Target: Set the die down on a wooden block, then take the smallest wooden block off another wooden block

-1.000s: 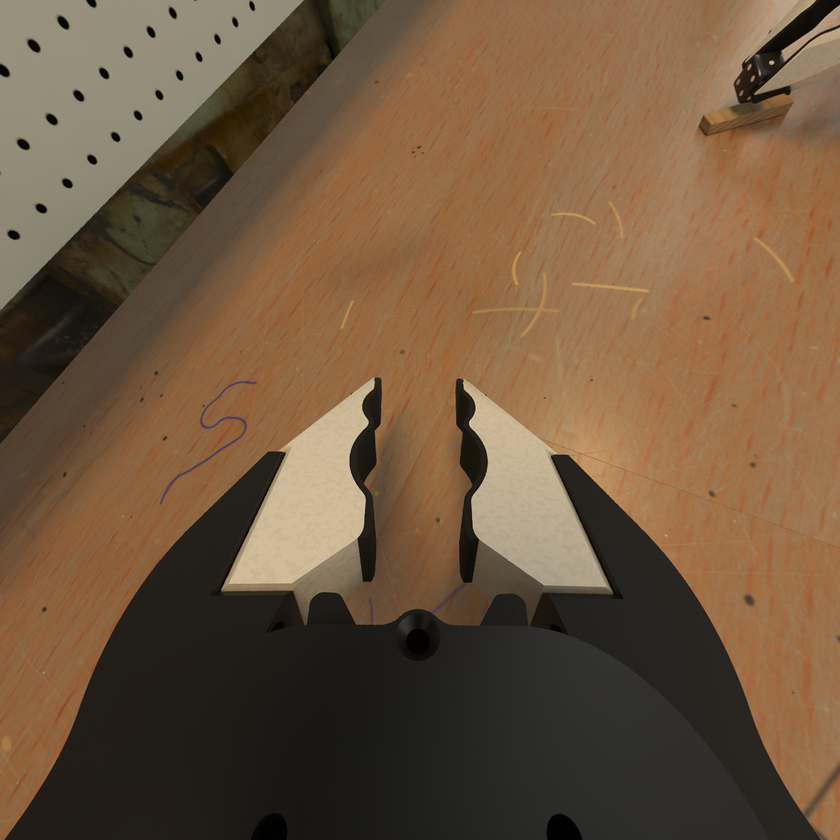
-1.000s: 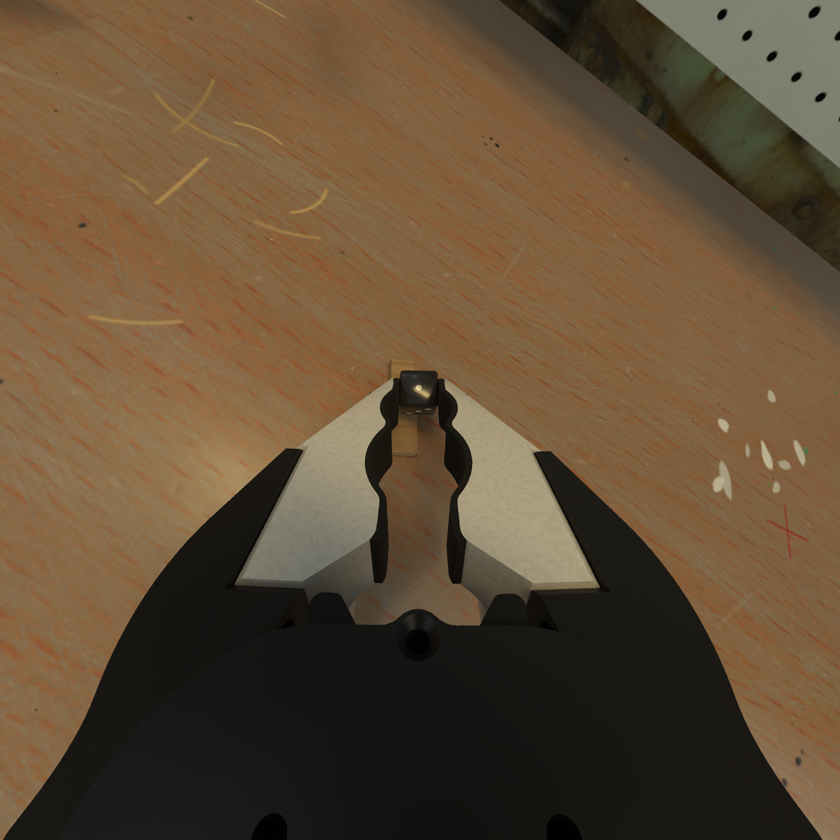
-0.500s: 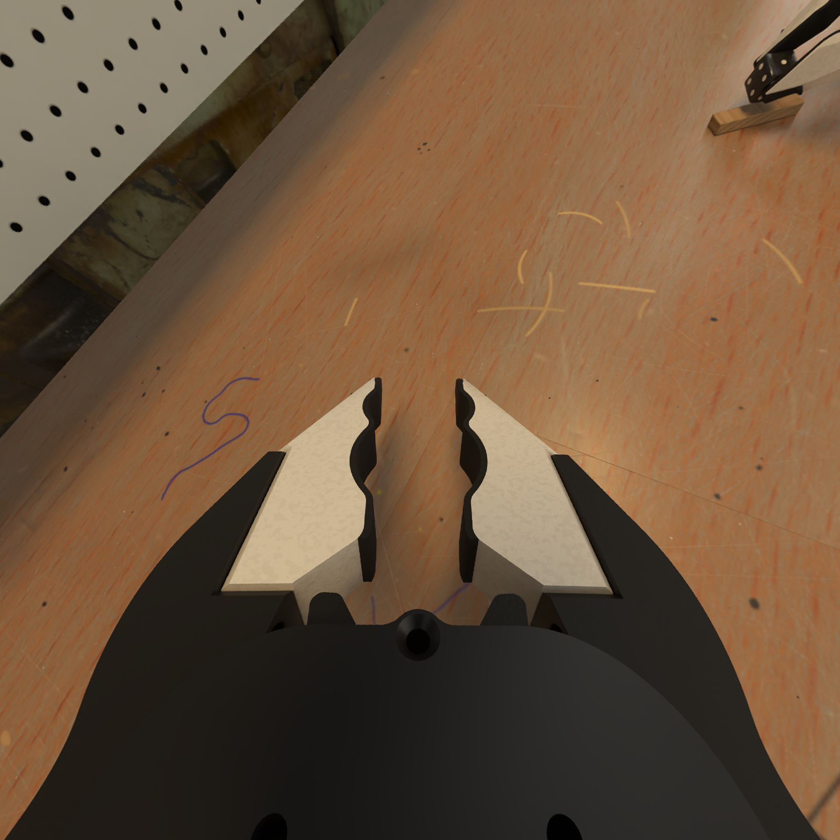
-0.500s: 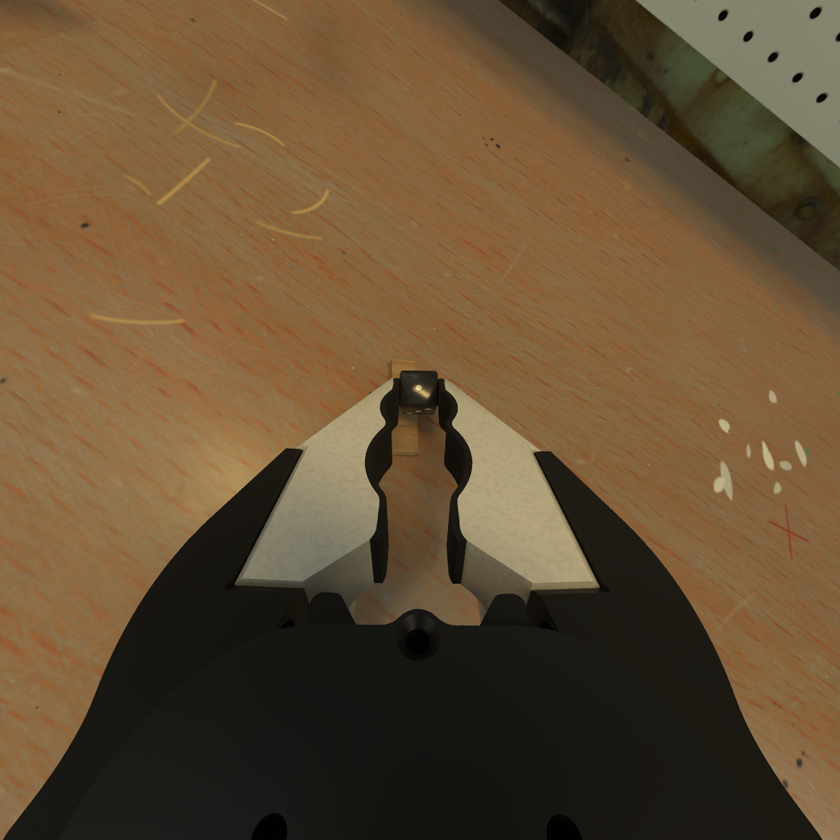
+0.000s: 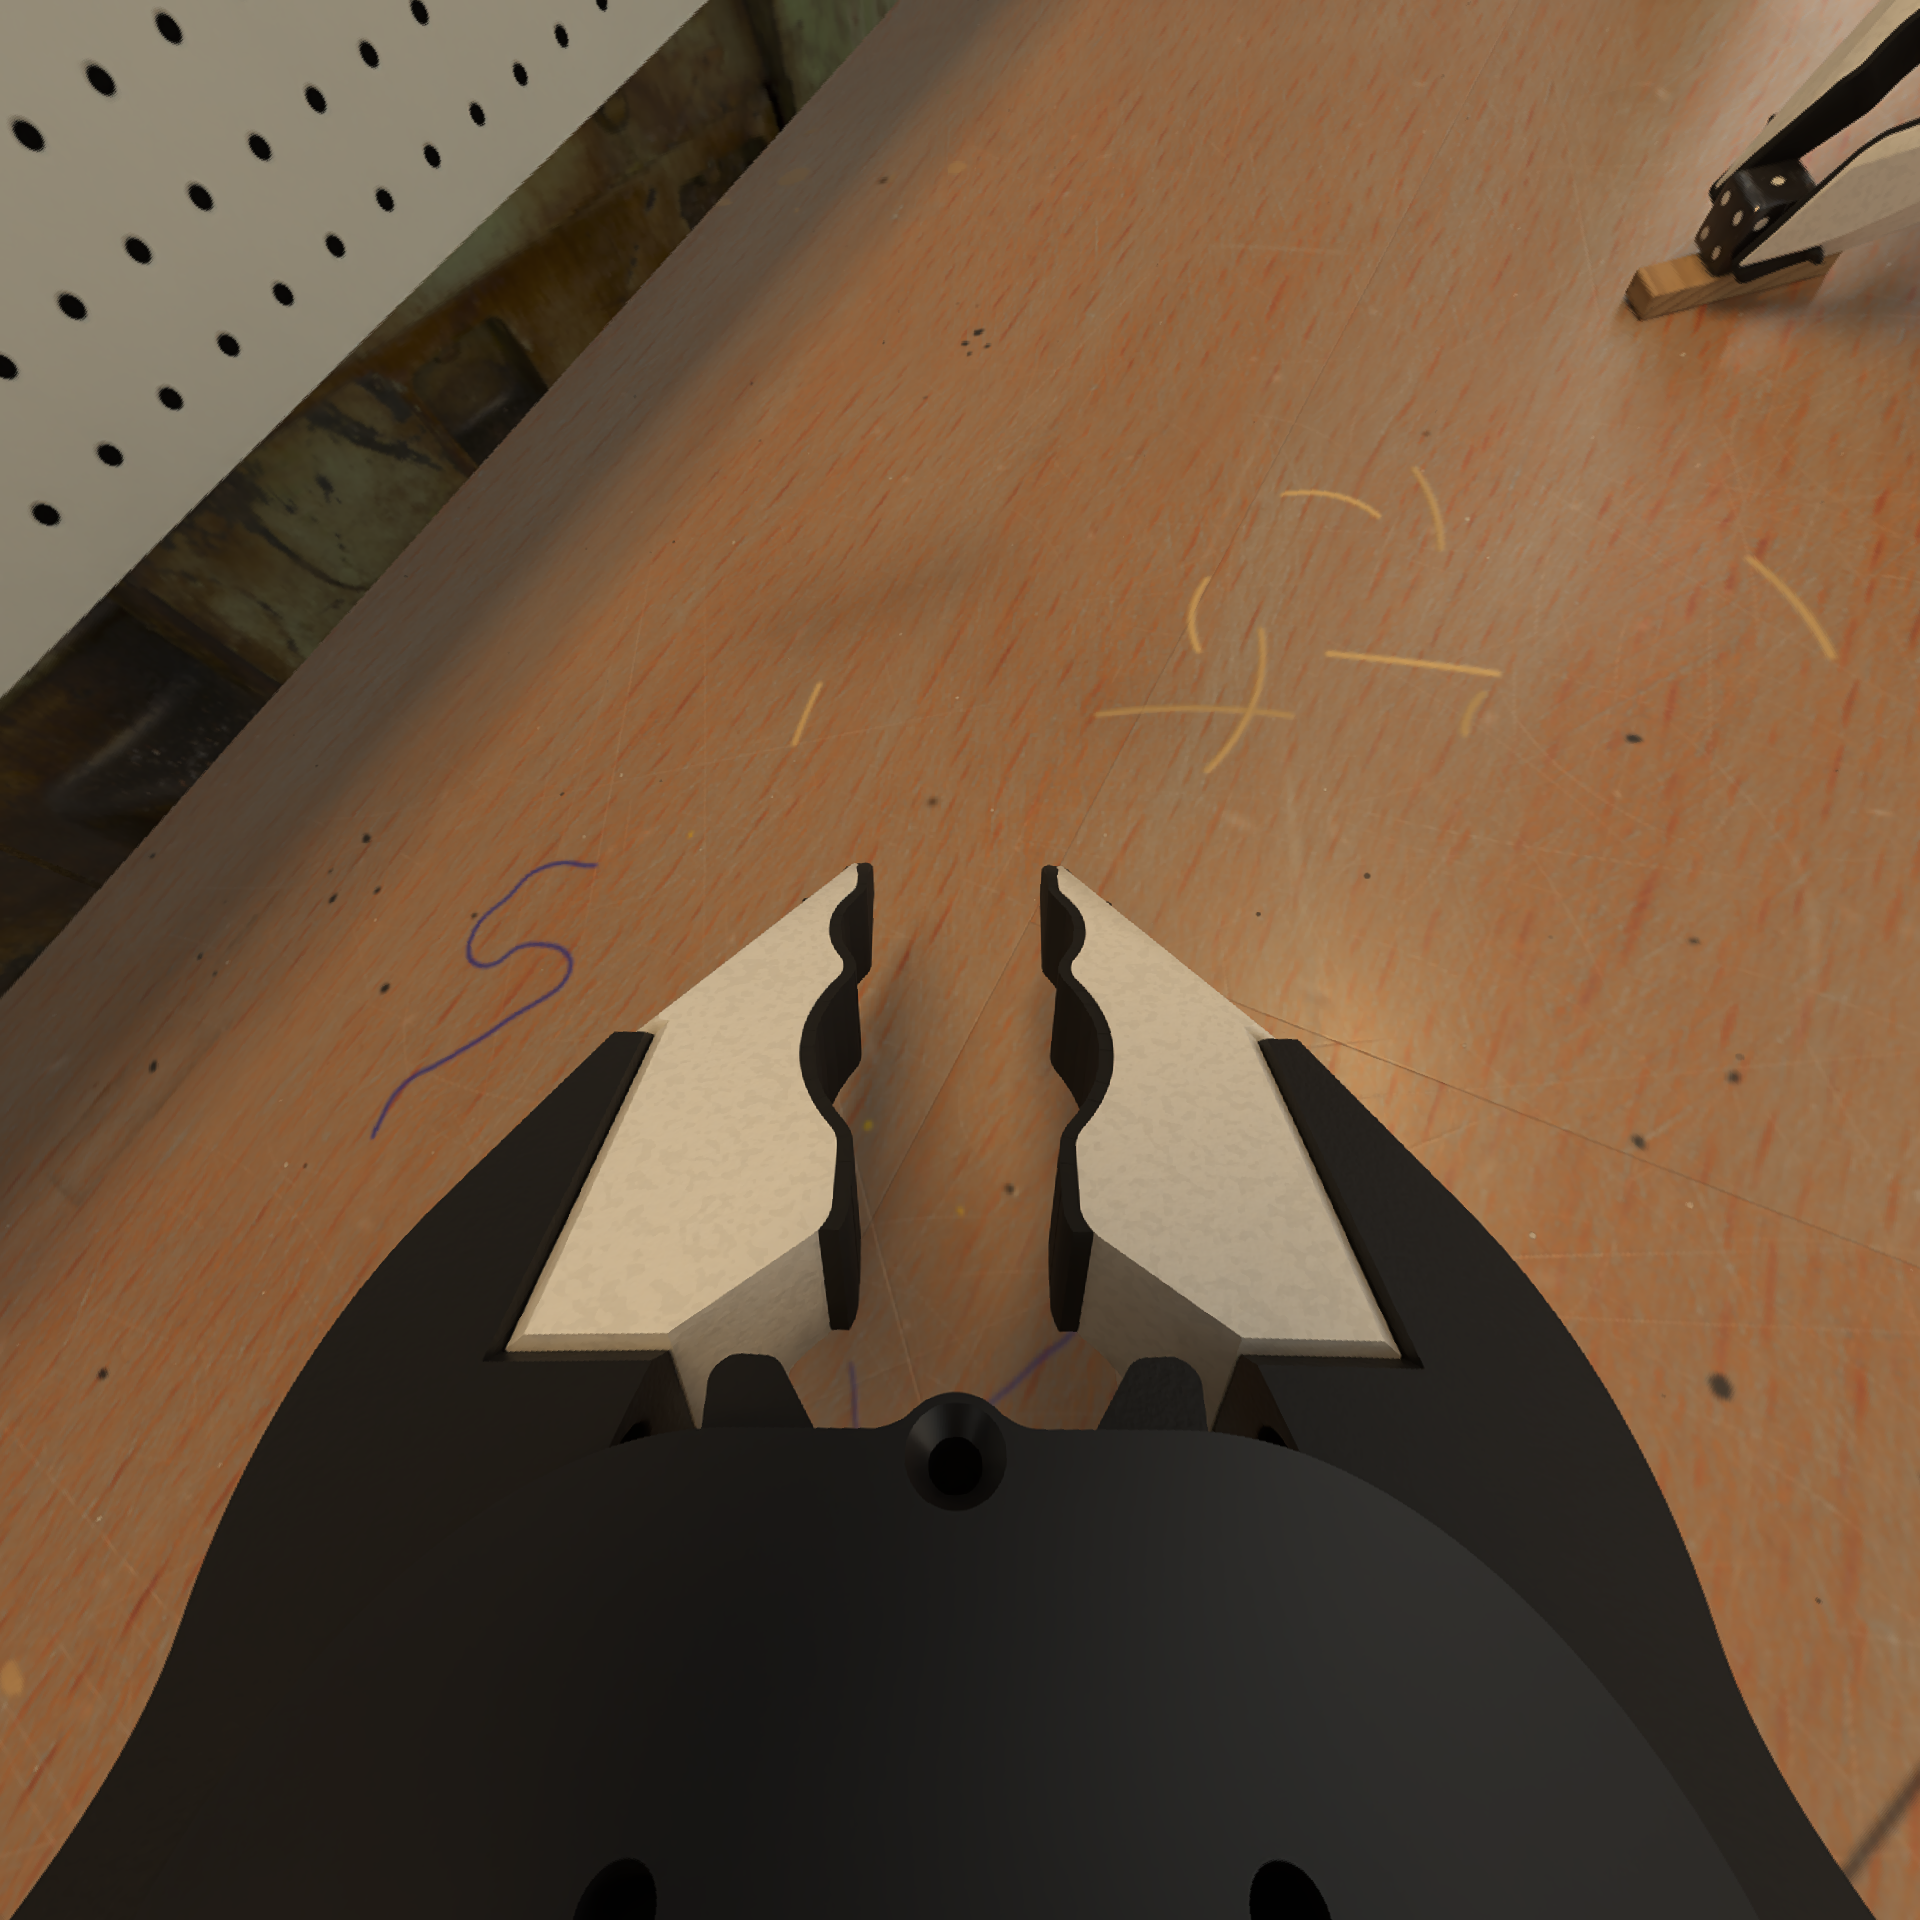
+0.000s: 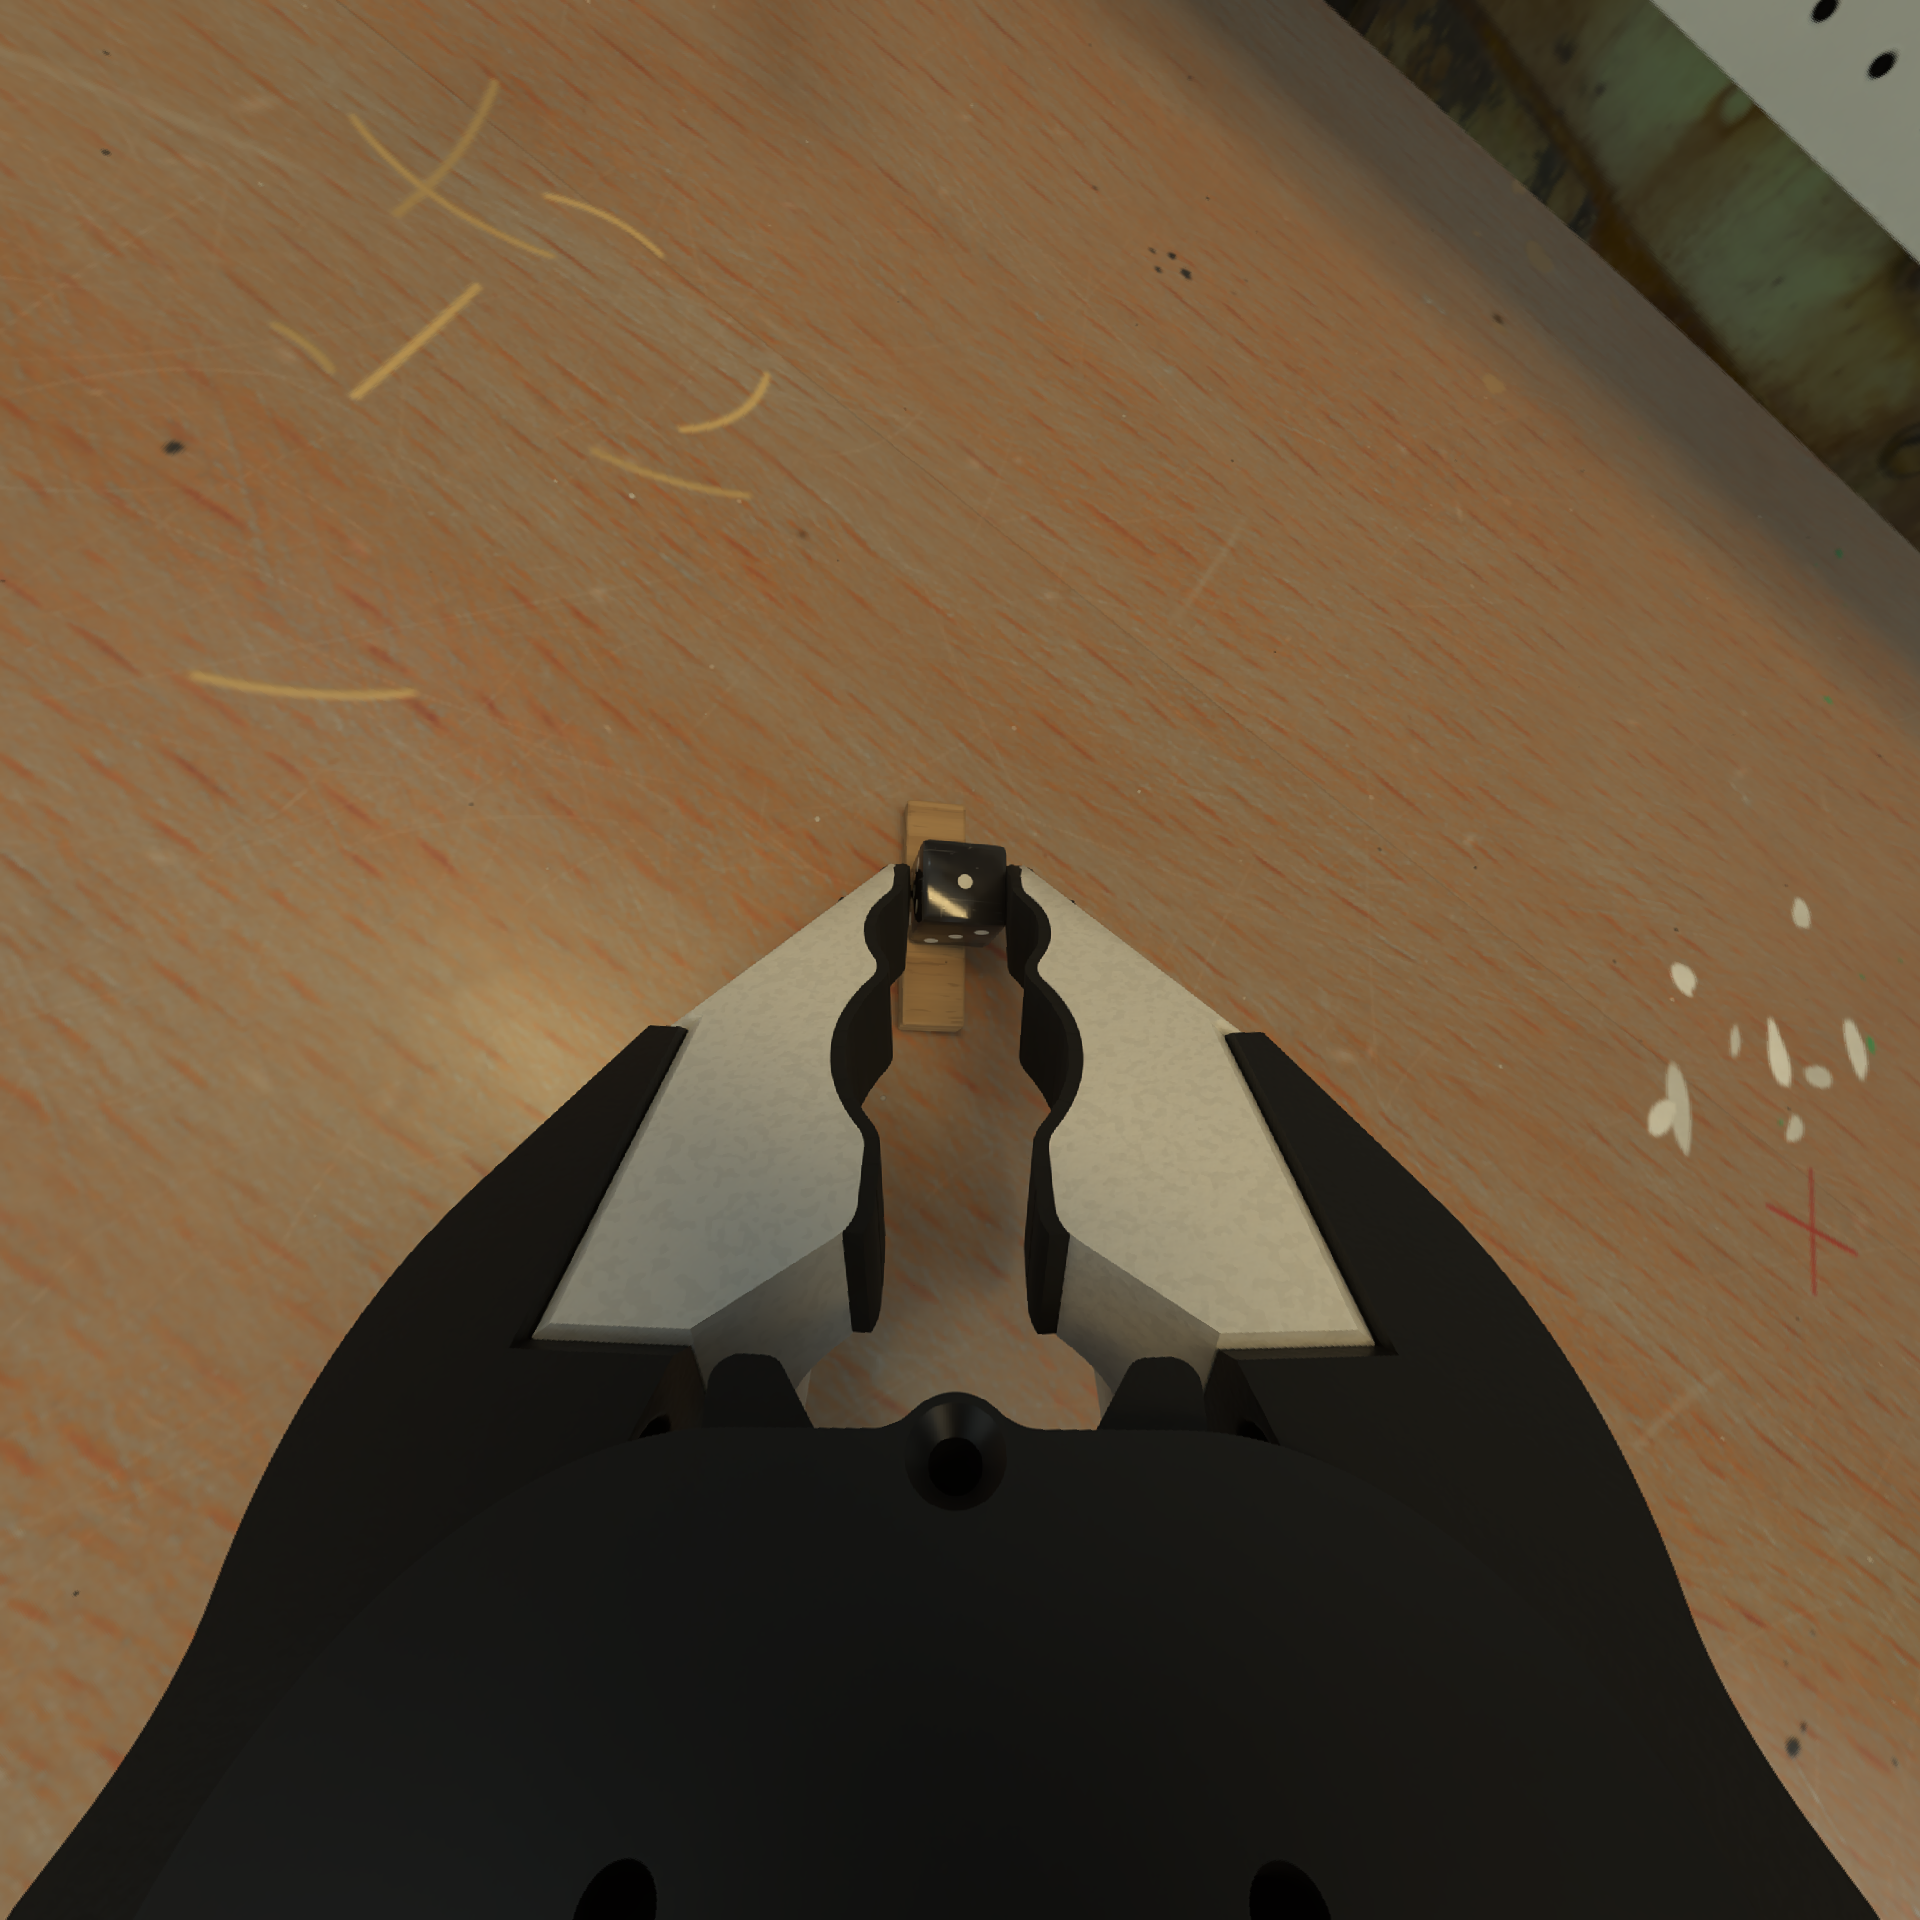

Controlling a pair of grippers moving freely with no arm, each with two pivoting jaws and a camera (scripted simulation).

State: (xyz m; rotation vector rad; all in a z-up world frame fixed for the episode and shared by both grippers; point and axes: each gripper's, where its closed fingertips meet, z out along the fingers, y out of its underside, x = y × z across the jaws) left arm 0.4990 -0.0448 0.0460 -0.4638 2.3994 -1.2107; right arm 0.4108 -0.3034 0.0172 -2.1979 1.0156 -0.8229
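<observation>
A black die with white pips (image 6: 961, 899) sits between the fingertips of my right gripper (image 6: 959, 873), which is shut on it. The die is a little tilted. It hangs just over the far end of a thin flat wooden block (image 6: 930, 997) lying on the wooden bench. In the left wrist view the same die (image 5: 1756, 213) and block (image 5: 1683, 291) show far off at the top right, the die almost touching the block. My left gripper (image 5: 956, 873) is open and empty, low over bare bench. Only this one block is in view.
The bench's back edge (image 5: 520, 499) runs along a white pegboard (image 5: 208, 208). The bench top bears pale scratches (image 5: 1247, 686), a purple scribble (image 5: 499, 987), white paint flecks (image 6: 1766, 1049) and a small red cross (image 6: 1813, 1231).
The die has tilted slightly between the right fingertips. The left gripper has drifted a little. Both grippers keep the same jaw width.
</observation>
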